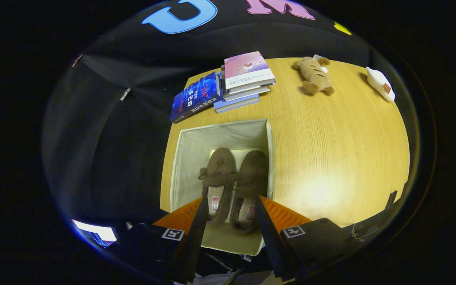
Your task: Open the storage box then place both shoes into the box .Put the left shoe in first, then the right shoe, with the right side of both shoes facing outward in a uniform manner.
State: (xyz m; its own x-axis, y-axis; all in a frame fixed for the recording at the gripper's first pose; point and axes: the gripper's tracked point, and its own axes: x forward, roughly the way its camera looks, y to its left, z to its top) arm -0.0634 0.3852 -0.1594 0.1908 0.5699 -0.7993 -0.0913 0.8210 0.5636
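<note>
Gripper view: gripper (230, 204) hangs over the storage box (180, 158), fingers spread wide w/ nothing between them but air. Box is open on the wooden table (331, 150), near its left edge. Both brown shoes lie inside side by side, touching: left shoe (218, 170), right shoe (251, 174), heels toward the fingers, toes pointing away. Beyond the box: blue book (194, 97) beside a stack of books (244, 79). Farther right, plush toy (313, 75) & white object (380, 83), well apart.
</note>
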